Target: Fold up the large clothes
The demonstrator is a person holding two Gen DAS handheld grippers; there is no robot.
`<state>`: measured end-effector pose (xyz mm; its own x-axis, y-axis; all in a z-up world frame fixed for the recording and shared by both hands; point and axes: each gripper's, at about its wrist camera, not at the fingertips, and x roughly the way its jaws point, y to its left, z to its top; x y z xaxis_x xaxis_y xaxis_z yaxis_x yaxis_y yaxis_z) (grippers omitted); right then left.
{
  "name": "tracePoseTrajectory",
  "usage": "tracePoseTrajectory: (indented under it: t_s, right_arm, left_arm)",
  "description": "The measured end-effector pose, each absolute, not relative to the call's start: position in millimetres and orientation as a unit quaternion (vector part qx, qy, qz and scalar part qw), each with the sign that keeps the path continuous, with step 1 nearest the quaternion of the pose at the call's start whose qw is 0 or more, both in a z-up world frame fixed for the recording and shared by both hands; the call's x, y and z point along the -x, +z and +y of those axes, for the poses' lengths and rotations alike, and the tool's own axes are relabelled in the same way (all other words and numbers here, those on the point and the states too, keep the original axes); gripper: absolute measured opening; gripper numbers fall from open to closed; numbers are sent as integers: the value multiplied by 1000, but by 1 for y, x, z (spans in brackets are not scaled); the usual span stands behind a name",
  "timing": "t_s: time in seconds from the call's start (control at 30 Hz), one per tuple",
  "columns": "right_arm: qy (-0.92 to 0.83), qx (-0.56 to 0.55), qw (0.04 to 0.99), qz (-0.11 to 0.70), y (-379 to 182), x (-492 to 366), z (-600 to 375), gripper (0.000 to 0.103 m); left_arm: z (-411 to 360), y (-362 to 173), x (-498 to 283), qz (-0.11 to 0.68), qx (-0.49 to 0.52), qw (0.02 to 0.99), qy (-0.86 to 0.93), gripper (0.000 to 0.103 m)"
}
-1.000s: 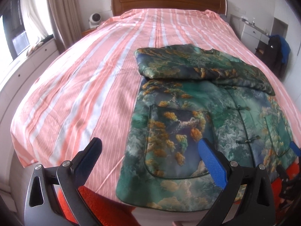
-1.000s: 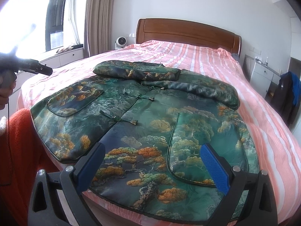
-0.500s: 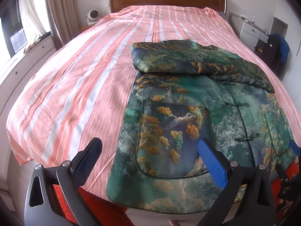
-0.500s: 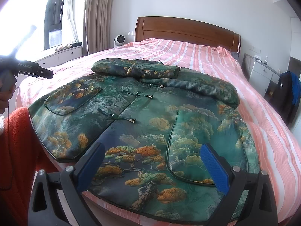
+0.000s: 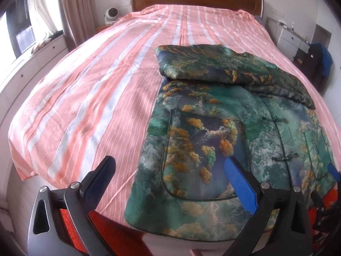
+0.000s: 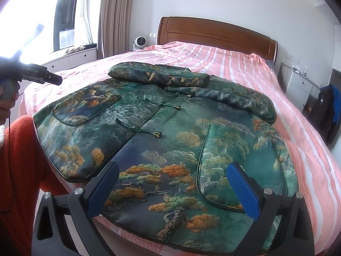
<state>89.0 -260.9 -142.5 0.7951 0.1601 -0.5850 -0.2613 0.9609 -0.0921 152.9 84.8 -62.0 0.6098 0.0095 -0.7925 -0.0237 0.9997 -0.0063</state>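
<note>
Both hand-held grippers, left [image 5: 170, 179] and right [image 6: 172, 184], gape wide over jacket [image 6: 170, 140] on striped bed [image 5: 96, 89]

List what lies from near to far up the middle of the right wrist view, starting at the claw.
Right claw open → jacket hem at the bed's foot edge → lower frog button → upper frog button → folded sleeves → striped bedsheet → wooden headboard.
</note>
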Motion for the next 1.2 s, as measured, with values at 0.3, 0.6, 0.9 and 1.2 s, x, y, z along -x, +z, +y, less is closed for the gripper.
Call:
tracePoseTrajectory:
  t_s: [0.3, 0.6, 0.9, 1.2]
  right_arm:
    - [111, 83, 944, 300, -143, -89, -261, 100]
    - [112, 85, 943, 302, -144, -90, -260, 100]
    - [111, 89, 943, 301, -144, -90, -258, 100]
    - [109, 94, 942, 304, -147, -91, -255, 100]
  left_arm:
    - [81, -63, -151, 444, -1, 896, 8, 102]
    - [83, -66, -149, 446, 1, 895, 9, 102]
    - [89, -68, -149, 446, 7, 895, 14, 102]
    - [89, -69, -149, 447, 8, 895, 14, 102]
